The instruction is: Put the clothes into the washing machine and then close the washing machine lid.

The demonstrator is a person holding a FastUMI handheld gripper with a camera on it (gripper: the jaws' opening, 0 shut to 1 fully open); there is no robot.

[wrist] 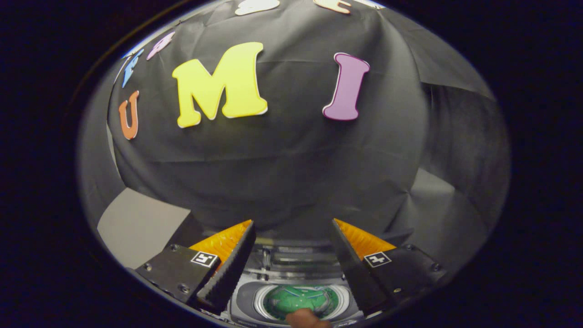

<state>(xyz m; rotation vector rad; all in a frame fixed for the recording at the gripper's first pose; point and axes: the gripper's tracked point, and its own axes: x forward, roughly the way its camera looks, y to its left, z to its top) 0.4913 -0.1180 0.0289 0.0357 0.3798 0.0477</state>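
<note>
Hand-held gripper: its two fingers stand wide apart with nothing between them, raised above the washing machine and pointing toward the booth's black cloth wall
Fingers: the left finger and the right finger show black ridged pads on the inner faces, orange backs, and a small square marker on each black mount
Washing machine: a small top-loading one, seen from above, lying below and between the fingers; its round drum opening faces up
Lid: clear and raised, standing at the far side of the drum opening, so the machine is not yet closed
Clothes: a green garment lies inside the drum, filling most of the round opening
Brown object: a rounded brownish shape at the near rim of the drum, partly cut off; I cannot tell what it is
Wall: black cloth hangs behind the machine, with a pale grey panel off to the left
</note>
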